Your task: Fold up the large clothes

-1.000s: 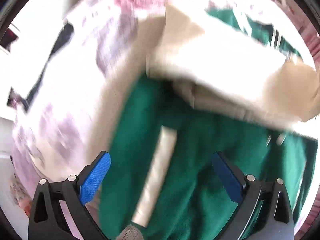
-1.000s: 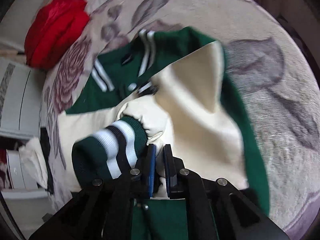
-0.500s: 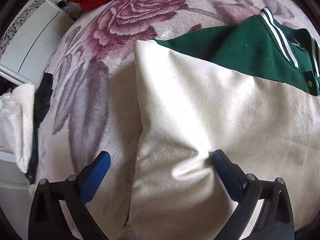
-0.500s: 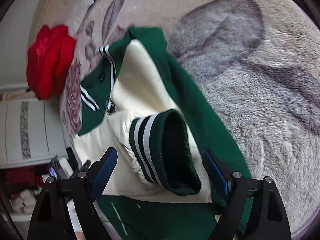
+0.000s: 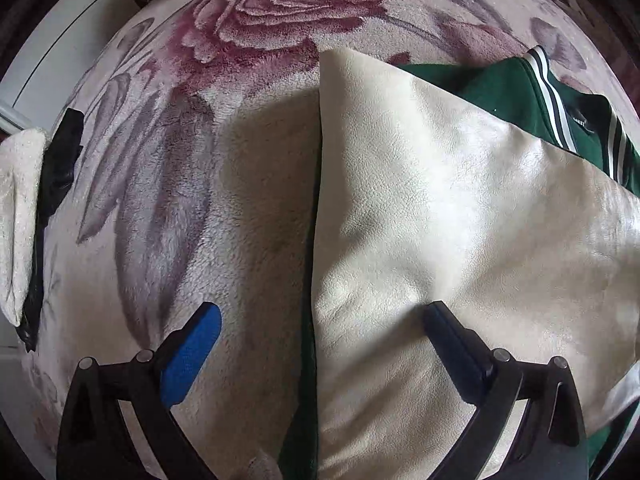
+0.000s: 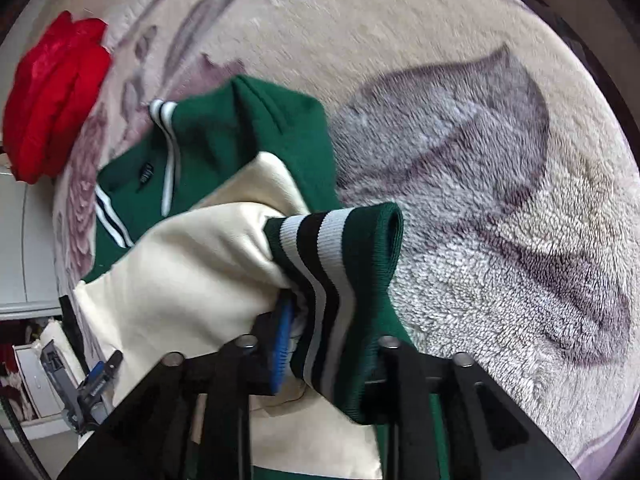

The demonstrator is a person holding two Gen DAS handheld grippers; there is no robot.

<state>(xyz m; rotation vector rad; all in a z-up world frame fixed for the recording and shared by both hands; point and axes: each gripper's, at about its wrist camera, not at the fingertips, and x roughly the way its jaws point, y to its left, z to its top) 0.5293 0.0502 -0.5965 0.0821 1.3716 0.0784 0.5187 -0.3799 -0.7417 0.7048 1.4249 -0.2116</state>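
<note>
Under both my grippers spreads one plush blanket [image 5: 248, 208], cream with big mauve roses and grey leaves, covering the whole work surface; at its left edge stands white panelled furniture [image 5: 60, 44], and a white shelf with small clutter shows low on the left of my right camera. On the blanket lies one green varsity jacket [image 6: 224, 148] with two cream leather-look sleeves; one sleeve [image 5: 460, 220] lies flat across the green body, its long straight edge running toward my left camera. One red garment [image 6: 52, 100] sits bunched at the far left edge of the blanket, well apart from the jacket. A black cloth [image 5: 60, 160] and a white fuzzy one [image 5: 18, 220] hang at the blanket's left side. My left gripper [image 5: 320, 340] is spread wide, one finger over bare blanket, the other over the cream sleeve, holding nothing. My right gripper [image 6: 320, 340] is clamped on the striped green cuff [image 6: 340, 264] of the other sleeve, lifted above the jacket.
</note>
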